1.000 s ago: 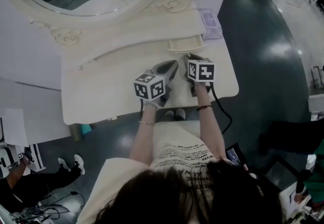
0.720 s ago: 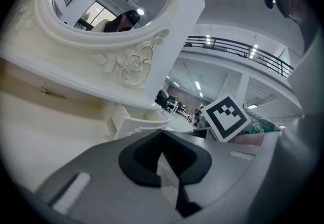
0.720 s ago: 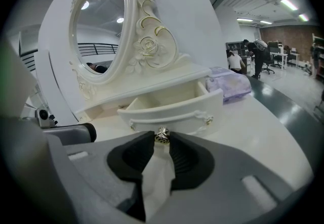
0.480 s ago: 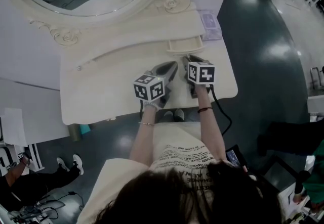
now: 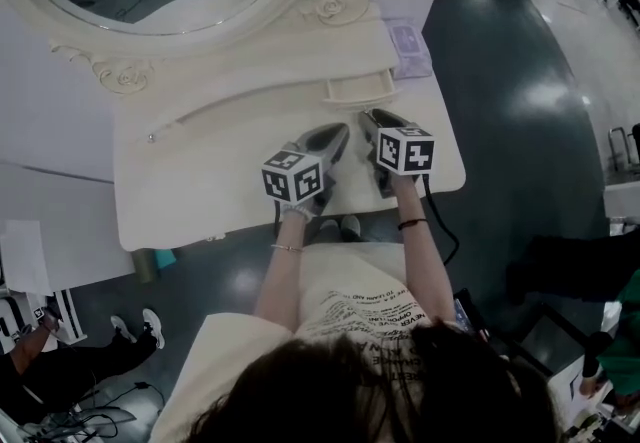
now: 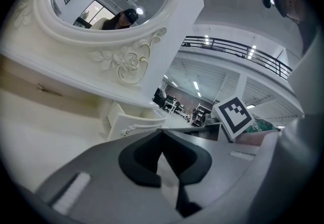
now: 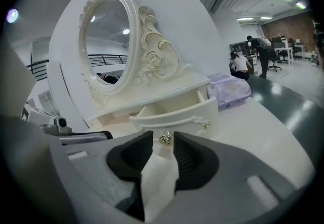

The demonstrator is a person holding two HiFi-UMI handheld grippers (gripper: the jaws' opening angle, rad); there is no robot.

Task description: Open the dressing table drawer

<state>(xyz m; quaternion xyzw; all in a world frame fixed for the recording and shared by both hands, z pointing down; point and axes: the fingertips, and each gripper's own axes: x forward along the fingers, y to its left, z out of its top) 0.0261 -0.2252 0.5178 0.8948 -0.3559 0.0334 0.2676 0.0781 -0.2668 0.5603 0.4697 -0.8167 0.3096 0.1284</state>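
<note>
While the right gripper (image 7: 162, 141) has just been opening its jaws, the drawer knob (image 7: 165, 138) sits in the gap at their tips, not pressed; the left gripper (image 6: 162, 134) stays closed, empty. Behind, the drawer (image 7: 177, 114) remains pulled out below the mirror (image 7: 106, 41), as before

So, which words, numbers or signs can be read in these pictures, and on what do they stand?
Nothing can be read for certain.
Shirt: dark printed lines, upside down, too small to read.
Marker cubes: black-and-white square patterns, no words.
Purple pack: blurred pattern, nothing readable.
</note>
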